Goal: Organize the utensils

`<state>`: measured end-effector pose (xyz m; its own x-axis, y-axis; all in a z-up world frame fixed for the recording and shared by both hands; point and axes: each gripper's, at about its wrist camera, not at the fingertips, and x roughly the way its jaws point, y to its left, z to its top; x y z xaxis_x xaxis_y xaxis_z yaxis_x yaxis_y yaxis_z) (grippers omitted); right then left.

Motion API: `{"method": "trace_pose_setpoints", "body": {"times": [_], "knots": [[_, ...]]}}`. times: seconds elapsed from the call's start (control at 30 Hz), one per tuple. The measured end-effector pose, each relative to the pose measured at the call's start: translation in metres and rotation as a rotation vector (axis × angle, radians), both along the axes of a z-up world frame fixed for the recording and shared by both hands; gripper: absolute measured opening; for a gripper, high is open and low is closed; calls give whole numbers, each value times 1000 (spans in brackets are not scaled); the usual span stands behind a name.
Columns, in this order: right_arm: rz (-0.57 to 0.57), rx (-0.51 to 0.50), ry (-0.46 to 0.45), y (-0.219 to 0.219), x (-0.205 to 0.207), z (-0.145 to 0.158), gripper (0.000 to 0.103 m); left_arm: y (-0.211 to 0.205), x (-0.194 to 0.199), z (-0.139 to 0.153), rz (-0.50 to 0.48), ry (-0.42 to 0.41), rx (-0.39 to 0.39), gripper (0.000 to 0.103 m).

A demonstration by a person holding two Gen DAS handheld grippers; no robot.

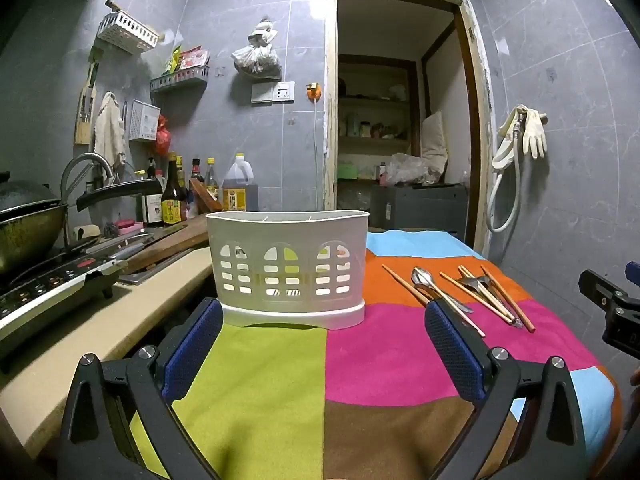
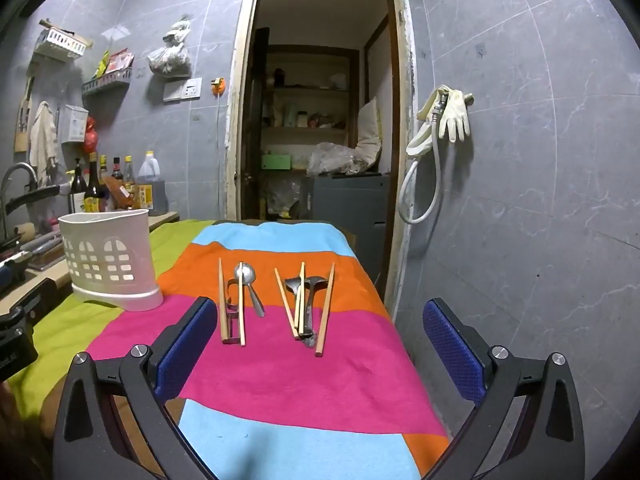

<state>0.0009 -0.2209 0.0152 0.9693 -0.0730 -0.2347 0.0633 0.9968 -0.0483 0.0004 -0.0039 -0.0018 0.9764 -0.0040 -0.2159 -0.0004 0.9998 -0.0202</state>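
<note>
A white slotted utensil basket (image 1: 287, 269) (image 2: 112, 259) stands upright on a multicoloured cloth (image 1: 380, 356) (image 2: 280, 368). To its right lie two loose groups of utensils: wooden chopsticks (image 2: 221, 300) with a metal spoon (image 2: 249, 280), and more chopsticks (image 2: 326, 308) over dark metal spoons (image 2: 304, 292). In the left wrist view the same spoon (image 1: 424, 280) and chopsticks (image 1: 506, 298) lie right of the basket. My left gripper (image 1: 324, 346) is open, just short of the basket. My right gripper (image 2: 320, 344) is open before the utensils, holding nothing.
A kitchen counter (image 1: 100, 332) on the left carries an induction hob (image 1: 52, 288), a wok (image 1: 28, 232), a sink tap (image 1: 86, 168) and sauce bottles (image 1: 174, 196). A doorway (image 2: 316, 100) opens behind the table. The cloth's right edge drops off near a grey tiled wall (image 2: 540, 200).
</note>
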Motion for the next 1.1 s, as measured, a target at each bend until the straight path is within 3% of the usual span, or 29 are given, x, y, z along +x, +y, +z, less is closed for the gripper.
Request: {"method": "trace_pose_setpoints", "body": {"times": [1.1], "knots": [[0, 0, 2, -1, 2, -3, 103, 11, 1, -5, 3, 14, -10, 99]]}}
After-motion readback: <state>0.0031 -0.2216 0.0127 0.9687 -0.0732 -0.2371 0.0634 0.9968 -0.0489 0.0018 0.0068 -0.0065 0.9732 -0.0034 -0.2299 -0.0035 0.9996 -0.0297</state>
